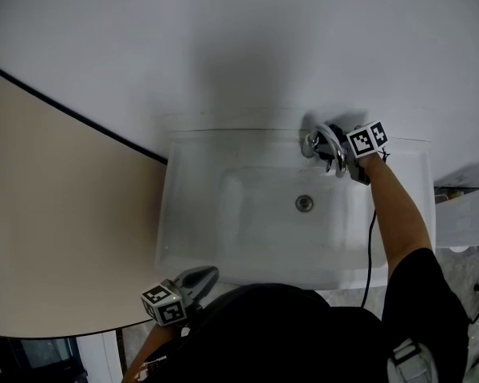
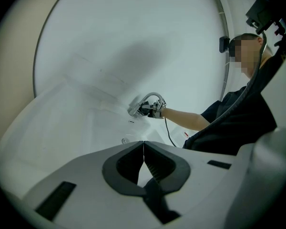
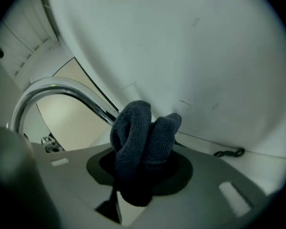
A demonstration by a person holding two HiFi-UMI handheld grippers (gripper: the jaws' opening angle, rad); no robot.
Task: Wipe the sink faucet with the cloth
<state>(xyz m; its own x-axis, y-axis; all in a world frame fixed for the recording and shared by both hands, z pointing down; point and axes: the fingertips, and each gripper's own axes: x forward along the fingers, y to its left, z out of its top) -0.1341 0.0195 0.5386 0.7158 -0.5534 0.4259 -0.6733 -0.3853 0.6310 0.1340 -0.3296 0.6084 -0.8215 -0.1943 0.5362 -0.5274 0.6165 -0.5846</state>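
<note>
The chrome curved faucet stands at the back rim of the white sink. My right gripper is right against the spout, shut on a bunched dark blue cloth that fills the space between its jaws. In the right gripper view the faucet's arc passes just left of the cloth; whether they touch I cannot tell. My left gripper rests at the sink's near left rim, shut and empty, its pads meeting. From there the faucet and the right gripper show across the basin.
The drain sits mid-basin under the spout. A beige surface borders the sink's left, a white wall lies behind it. A black cable hangs from the right gripper along the person's arm.
</note>
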